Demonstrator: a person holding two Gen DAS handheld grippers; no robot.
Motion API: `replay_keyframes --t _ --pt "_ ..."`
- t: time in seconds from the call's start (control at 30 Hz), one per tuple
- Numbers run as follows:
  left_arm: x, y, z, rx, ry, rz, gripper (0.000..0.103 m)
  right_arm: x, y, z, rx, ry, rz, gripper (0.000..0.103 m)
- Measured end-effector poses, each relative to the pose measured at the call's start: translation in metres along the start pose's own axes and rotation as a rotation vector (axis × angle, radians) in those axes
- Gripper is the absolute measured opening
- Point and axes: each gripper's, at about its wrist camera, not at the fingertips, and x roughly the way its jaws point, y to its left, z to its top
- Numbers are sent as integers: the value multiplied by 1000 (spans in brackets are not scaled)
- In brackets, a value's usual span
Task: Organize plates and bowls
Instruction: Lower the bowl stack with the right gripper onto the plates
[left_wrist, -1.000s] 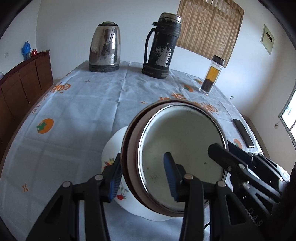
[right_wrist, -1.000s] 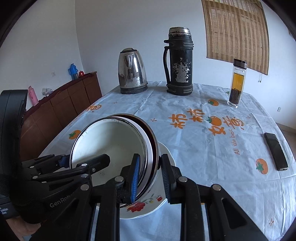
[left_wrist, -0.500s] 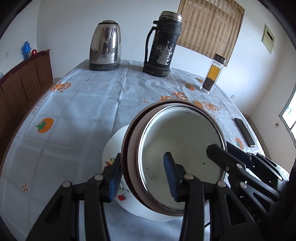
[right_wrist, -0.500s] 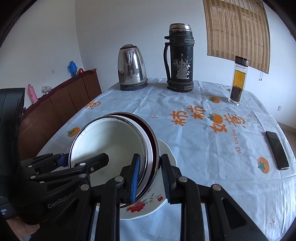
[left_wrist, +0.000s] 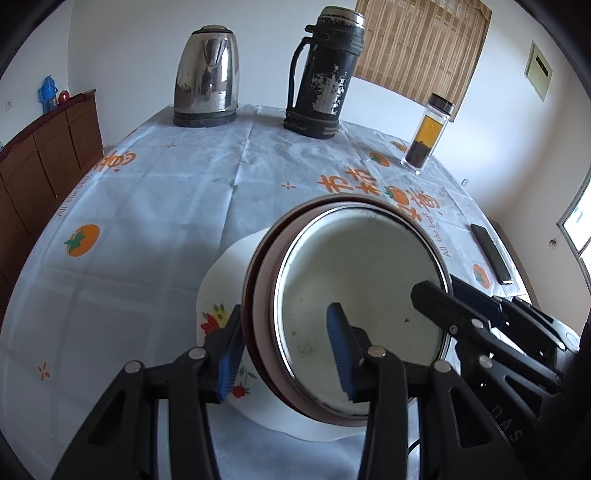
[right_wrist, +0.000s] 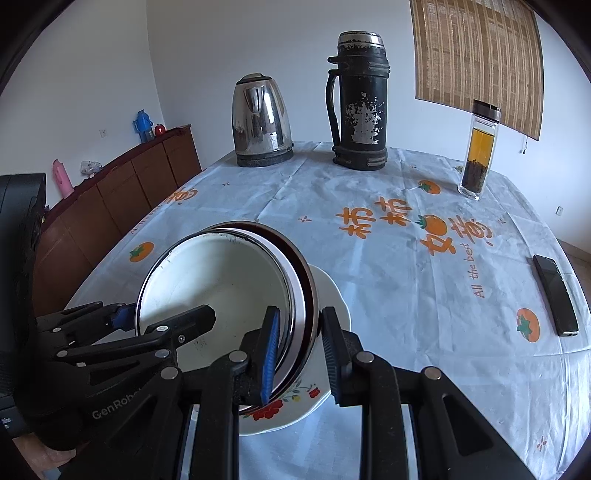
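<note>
Both grippers clamp the same nested pair of bowls (left_wrist: 354, 295) — the left gripper (left_wrist: 288, 350) on its left rim, the right gripper (right_wrist: 301, 350) on its right rim — so the stack stays balanced. It hangs tilted just over the flowered plate (right_wrist: 325, 391) near the table's (right_wrist: 369, 258) front edge, probably about to be set down there.

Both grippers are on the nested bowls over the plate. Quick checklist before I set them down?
1. Left gripper clamped across both bowl rims: ok.
2. Right gripper clamped on the opposite side: ok.
3. Enamel bowl seated in dark-rimmed bowl: ok.
4. Bowls level: not ok, tilted.
5. Plate beneath, centred: cannot tell.
6. Kettle, flask, jar, phone clear of the bowls: ok.
</note>
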Motion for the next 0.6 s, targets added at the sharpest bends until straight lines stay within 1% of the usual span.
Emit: replay_keyframes --t 0.47,0.6 --pt "8 -4 2 12 17 4 41 9 -4 3 -2 21 -1 25" --pt "8 -4 5 19 24 -6 41 14 -8 5 12 34 7 25"
